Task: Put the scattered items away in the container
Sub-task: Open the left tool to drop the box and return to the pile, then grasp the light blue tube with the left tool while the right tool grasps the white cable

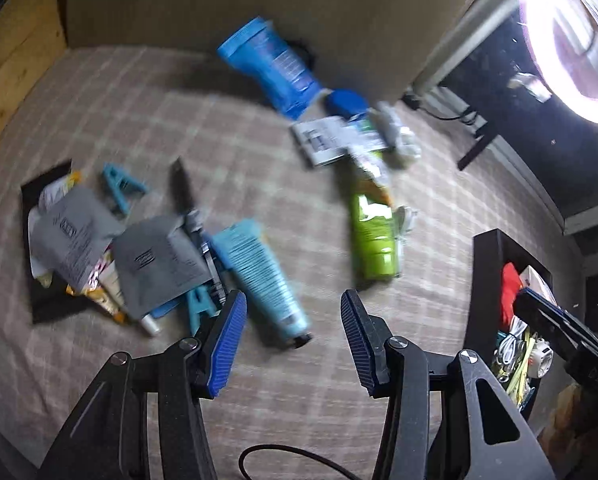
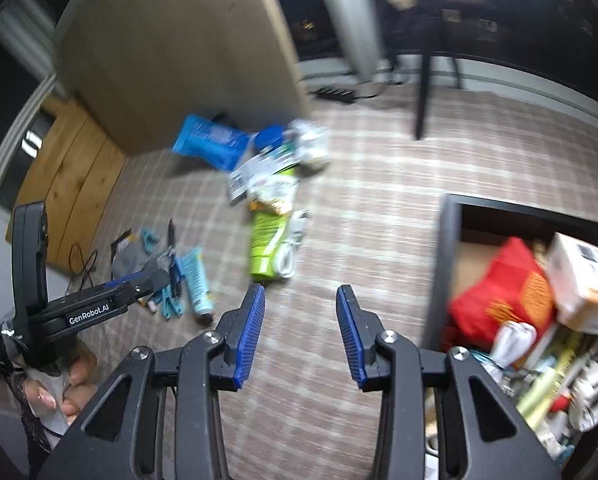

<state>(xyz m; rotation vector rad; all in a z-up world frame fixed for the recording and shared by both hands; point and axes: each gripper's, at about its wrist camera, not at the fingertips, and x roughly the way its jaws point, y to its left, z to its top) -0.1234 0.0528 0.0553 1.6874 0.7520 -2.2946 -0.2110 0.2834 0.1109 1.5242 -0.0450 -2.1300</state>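
Scattered on the checked carpet lie a light-blue tube (image 1: 259, 276), a green packet (image 1: 373, 236), a blue pouch (image 1: 271, 64), grey pouches (image 1: 155, 260), teal clips (image 1: 119, 188) and a white printed card (image 1: 323, 140). My left gripper (image 1: 293, 340) hovers open just short of the tube, nothing between its blue pads. The black container (image 2: 447, 240) stands at the right, holding a red packet (image 2: 507, 288), a white box (image 2: 583, 276) and cables. Beside the container's left wall my right gripper (image 2: 299, 332) hangs open over bare carpet, with the green packet (image 2: 271, 240) beyond it. Both views are motion-blurred.
A tan panel (image 1: 239, 0) stands behind the blue pouch, and wooden boards (image 1: 15, 60) are at the far left. A flat black tray (image 1: 39, 304) lies under the grey pouches. A ring lamp (image 1: 567, 40) glares at the upper right. A dark chair leg (image 2: 423, 92) stands beyond the container.
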